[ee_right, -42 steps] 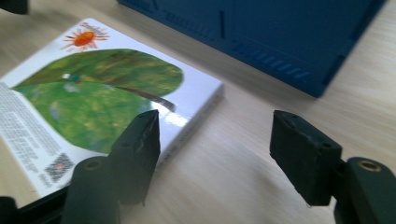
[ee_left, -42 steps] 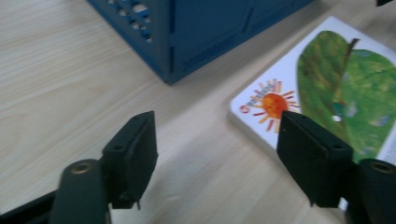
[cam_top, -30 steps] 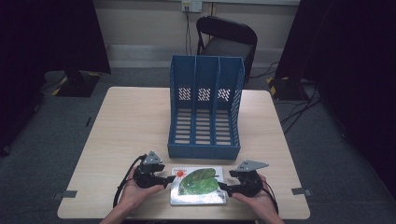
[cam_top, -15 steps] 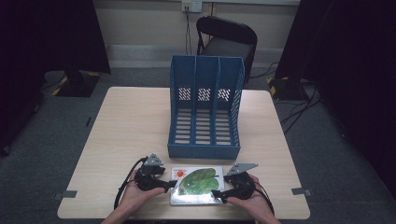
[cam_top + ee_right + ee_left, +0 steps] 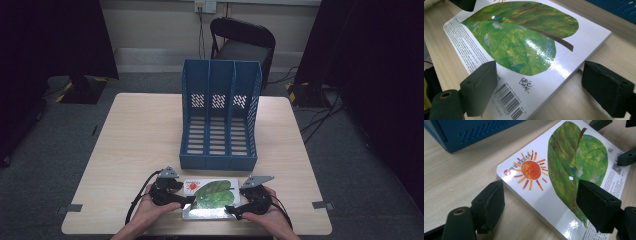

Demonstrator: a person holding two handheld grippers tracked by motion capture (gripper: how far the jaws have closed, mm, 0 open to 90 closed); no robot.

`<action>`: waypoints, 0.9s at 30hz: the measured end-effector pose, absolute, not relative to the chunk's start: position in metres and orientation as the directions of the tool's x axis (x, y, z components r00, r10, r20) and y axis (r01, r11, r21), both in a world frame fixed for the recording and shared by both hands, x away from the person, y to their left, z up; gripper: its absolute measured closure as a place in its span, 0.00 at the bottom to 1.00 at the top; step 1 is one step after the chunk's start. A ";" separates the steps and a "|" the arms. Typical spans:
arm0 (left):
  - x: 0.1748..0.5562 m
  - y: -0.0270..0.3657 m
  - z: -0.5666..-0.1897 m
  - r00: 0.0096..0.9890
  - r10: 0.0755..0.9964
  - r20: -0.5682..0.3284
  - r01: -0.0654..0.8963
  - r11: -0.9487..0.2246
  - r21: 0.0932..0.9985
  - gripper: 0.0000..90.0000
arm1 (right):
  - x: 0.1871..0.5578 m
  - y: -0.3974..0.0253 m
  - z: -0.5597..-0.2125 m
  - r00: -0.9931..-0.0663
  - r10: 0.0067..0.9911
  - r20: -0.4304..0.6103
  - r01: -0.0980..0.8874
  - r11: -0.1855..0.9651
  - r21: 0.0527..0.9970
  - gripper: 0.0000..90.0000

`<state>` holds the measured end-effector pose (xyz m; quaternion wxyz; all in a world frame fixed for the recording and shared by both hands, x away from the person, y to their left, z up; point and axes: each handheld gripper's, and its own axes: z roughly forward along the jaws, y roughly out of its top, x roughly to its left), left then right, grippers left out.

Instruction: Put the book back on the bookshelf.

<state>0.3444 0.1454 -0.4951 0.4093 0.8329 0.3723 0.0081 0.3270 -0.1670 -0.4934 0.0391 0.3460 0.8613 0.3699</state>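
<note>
Straddling book (image 5: pixel 210 199) corners w/ open fingers: left gripper (image 5: pixel 181 200), right gripper (image 5: pixel 235 209).

Book (image 5: pixel 210 198): flat on the bench (image 5: pixel 135 135), near its 6 o'clock edge.
File rack (image 5: pixel 220 117): at the book's 12 o'clock, mid-bench.
Left tool (image 5: pixel 186 201): book's 9 o'clock edge.
Right tool (image 5: pixel 233 209): book's 3 o'clock edge.
Chair (image 5: pixel 242 42): beyond the bench, 12 o'clock.

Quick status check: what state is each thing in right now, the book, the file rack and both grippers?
White board book with green leaf cover: closed, flat on the table, back cover up.
Blue plastic three-slot file rack: upright, slots empty.
Left gripper: open, straddling a book corner.
Right gripper: open, straddling the opposite corner.
</note>
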 end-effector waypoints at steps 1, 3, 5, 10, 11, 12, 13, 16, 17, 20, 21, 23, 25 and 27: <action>0.345 0.145 -0.495 0.721 0.627 -0.297 0.616 -0.382 0.689 0.24 | 0.327 -0.167 -0.493 -0.758 0.624 0.188 0.567 0.488 0.664 0.14; 0.346 0.144 -0.496 0.714 0.633 -0.298 0.617 -0.368 0.696 0.23 | 0.327 -0.167 -0.493 -0.759 0.624 0.188 0.566 0.489 0.664 0.13; 0.348 0.144 -0.497 0.708 0.639 -0.300 0.618 -0.355 0.702 0.22 | 0.327 -0.166 -0.493 -0.760 0.623 0.187 0.565 0.490 0.664 0.13; 0.348 0.141 -0.500 0.684 0.659 -0.313 0.626 -0.308 0.717 0.18 | 0.326 -0.166 -0.494 -0.761 0.621 0.188 0.565 0.491 0.663 0.12; 0.348 0.141 -0.500 0.684 0.659 -0.313 0.626 -0.308 0.717 0.18 | 0.326 -0.166 -0.494 -0.761 0.621 0.188 0.565 0.491 0.663 0.12; 0.348 0.141 -0.500 0.678 0.661 -0.321 0.629 -0.295 0.719 0.17 | 0.326 -0.166 -0.494 -0.761 0.621 0.188 0.565 0.492 0.662 0.12; 0.348 0.141 -0.501 0.671 0.663 -0.331 0.634 -0.282 0.720 0.17 | 0.326 -0.166 -0.494 -0.761 0.621 0.189 0.565 0.492 0.662 0.12; 0.348 0.140 -0.501 0.664 0.669 -0.333 0.637 -0.273 0.721 0.17 | 0.326 -0.166 -0.494 -0.762 0.620 0.188 0.565 0.493 0.662 0.12; 0.348 0.140 -0.501 0.664 0.669 -0.333 0.637 -0.273 0.721 0.17 | 0.326 -0.166 -0.494 -0.762 0.620 0.188 0.564 0.493 0.662 0.12; 0.349 0.140 -0.501 0.649 0.674 -0.352 0.649 -0.249 0.719 0.17 | 0.326 -0.166 -0.494 -0.762 0.620 0.188 0.564 0.493 0.662 0.12; 0.350 0.141 -0.502 0.644 0.674 -0.362 0.654 -0.240 0.717 0.17 | 0.326 -0.166 -0.494 -0.762 0.620 0.188 0.565 0.493 0.662 0.12; 0.352 0.145 -0.502 0.624 0.665 -0.411 0.679 -0.201 0.706 0.18 | 0.326 -0.165 -0.493 -0.762 0.620 0.188 0.565 0.493 0.661 0.12; 0.353 0.146 -0.502 0.611 0.661 -0.434 0.691 -0.179 0.700 0.19 | 0.326 -0.165 -0.493 -0.761 0.620 0.189 0.565 0.493 0.661 0.12; 0.354 0.149 -0.503 0.597 0.652 -0.466 0.705 -0.151 0.693 0.21 | 0.326 -0.165 -0.493 -0.762 0.620 0.189 0.565 0.493 0.661 0.12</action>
